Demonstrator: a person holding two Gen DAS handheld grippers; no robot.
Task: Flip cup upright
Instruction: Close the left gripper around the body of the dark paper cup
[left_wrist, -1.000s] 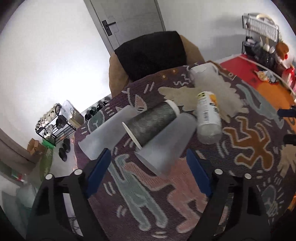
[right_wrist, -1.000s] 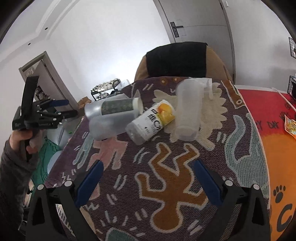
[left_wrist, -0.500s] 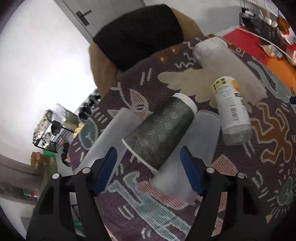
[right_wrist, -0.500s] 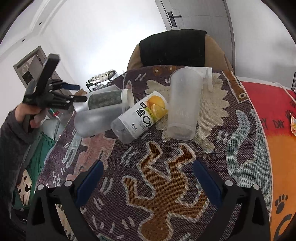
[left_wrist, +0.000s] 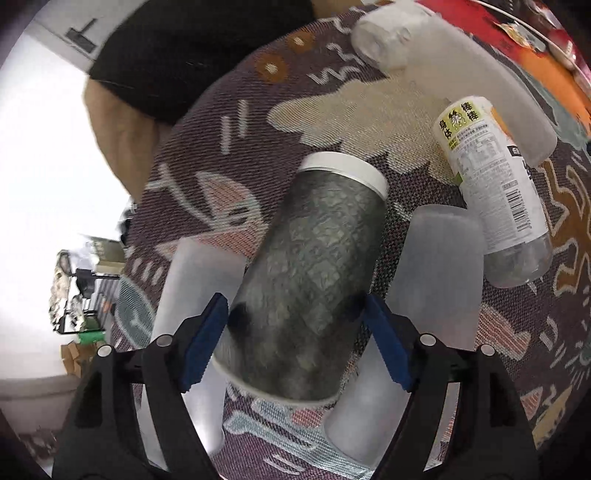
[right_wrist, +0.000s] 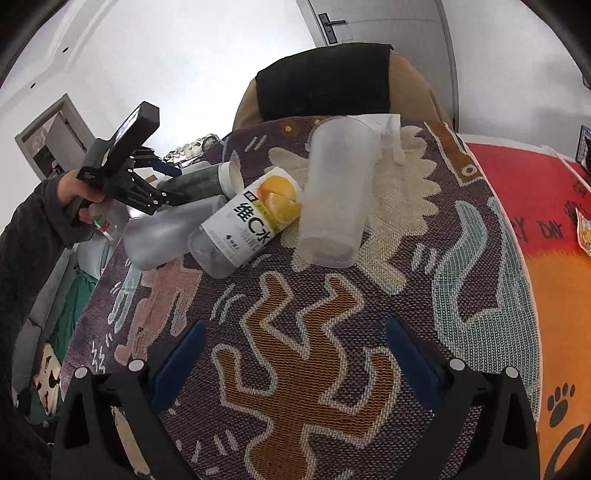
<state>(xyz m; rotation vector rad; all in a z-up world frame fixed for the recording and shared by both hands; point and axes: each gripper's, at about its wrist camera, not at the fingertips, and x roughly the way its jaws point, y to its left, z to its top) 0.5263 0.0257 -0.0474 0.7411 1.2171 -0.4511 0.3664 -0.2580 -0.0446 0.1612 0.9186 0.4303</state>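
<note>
The left wrist camera is looking down along its blue fingers (left_wrist: 201, 338), sitting very close over the dark cup (left_wrist: 306, 291) lying on the patterned desk (left_wrist: 332, 110), and facing toward the black-backed chair (left_wrist: 192, 48). The right wrist camera is hanging further back, looking across the desk at the same chair from the near edge, its fingers (right_wrist: 177, 363) framing the bottom. Both views are sharing the cup, the labelled bottle (right_wrist: 247, 225) and the frosted tumbler (right_wrist: 336, 199); the right view is also catching the left gripper (right_wrist: 162, 186) itself.
</note>
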